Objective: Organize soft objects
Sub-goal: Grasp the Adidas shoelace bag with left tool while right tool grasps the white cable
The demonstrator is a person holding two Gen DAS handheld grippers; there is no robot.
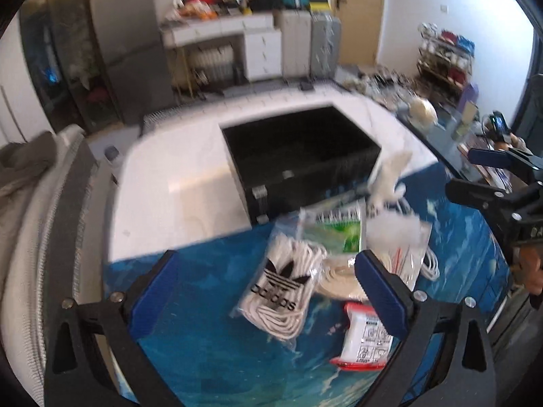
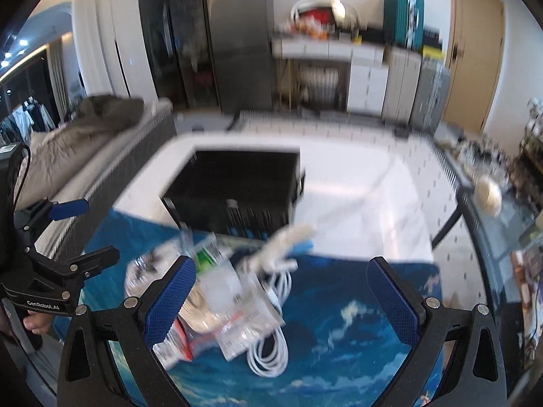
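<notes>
While both tools hover above the blue worktop (image 1: pixel 210 349), the left tool (image 1: pixel 268 291) and right tool (image 2: pixel 288 295) gape wide, gripping nothing. Bagged white laces (image 1: pixel 285 291), packets (image 1: pixel 363 339) and a coiled white cable (image 2: pixel 271 349) lie heaped just before the empty black bin (image 1: pixel 298 156).

Left gripper (image 1: pixel 268 291) wide open above Adidas cord bag (image 1: pixel 283 288); more packets (image 1: pixel 366 335) beside; black box (image 1: pixel 302 159) behind; right gripper (image 1: pixel 475 173) at right edge.
</notes>
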